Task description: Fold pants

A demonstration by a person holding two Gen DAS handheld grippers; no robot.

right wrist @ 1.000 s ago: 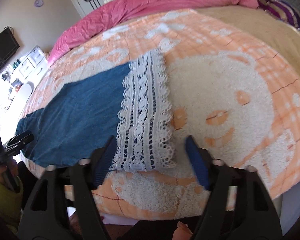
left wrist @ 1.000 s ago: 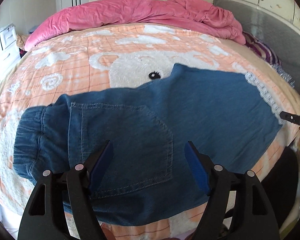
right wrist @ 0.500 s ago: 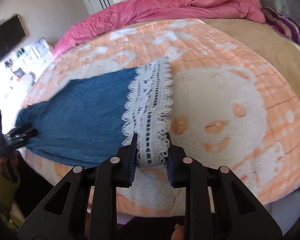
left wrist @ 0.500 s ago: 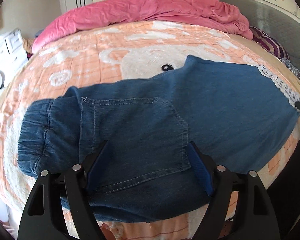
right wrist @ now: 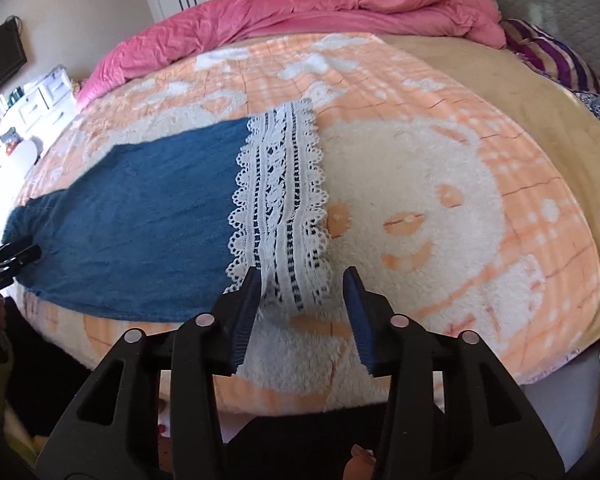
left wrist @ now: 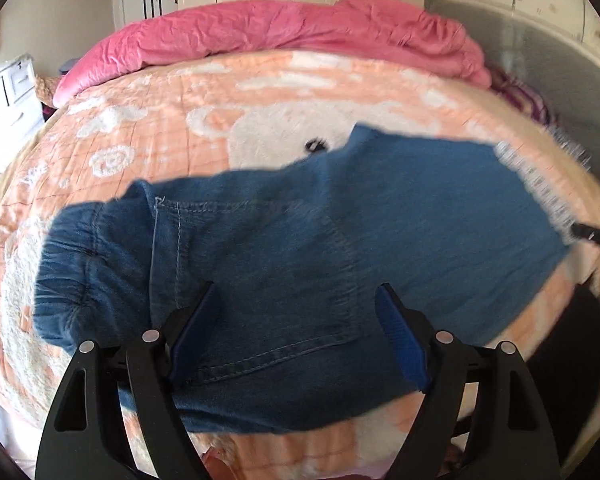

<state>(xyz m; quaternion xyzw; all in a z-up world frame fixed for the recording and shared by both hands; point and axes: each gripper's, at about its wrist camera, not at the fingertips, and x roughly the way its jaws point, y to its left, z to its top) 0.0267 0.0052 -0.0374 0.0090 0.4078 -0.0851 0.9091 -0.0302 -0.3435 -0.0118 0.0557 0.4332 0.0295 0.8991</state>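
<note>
Blue denim pants (left wrist: 300,248) lie flat across the bed, waistband at the left, back pocket up, white lace hem (right wrist: 280,208) at the right end. My left gripper (left wrist: 296,320) is open, its blue pads over the pocket area near the front edge. My right gripper (right wrist: 300,296) is open with its pads on either side of the near corner of the lace hem; the lace lies loose between them. The left gripper's tip also shows in the right wrist view (right wrist: 12,260) at the pants' far end.
The bed has an orange and white fleece blanket (right wrist: 440,208) with a bear face. A rumpled pink duvet (left wrist: 284,36) lies along the far side. A striped purple cloth (right wrist: 556,56) sits at the far right. White drawers (left wrist: 4,100) stand left of the bed.
My right gripper, shut around the lace hem corner half a second ago, has opened and the lace rests on the blanket. My left gripper stays open and has shifted slightly over the pocket.
</note>
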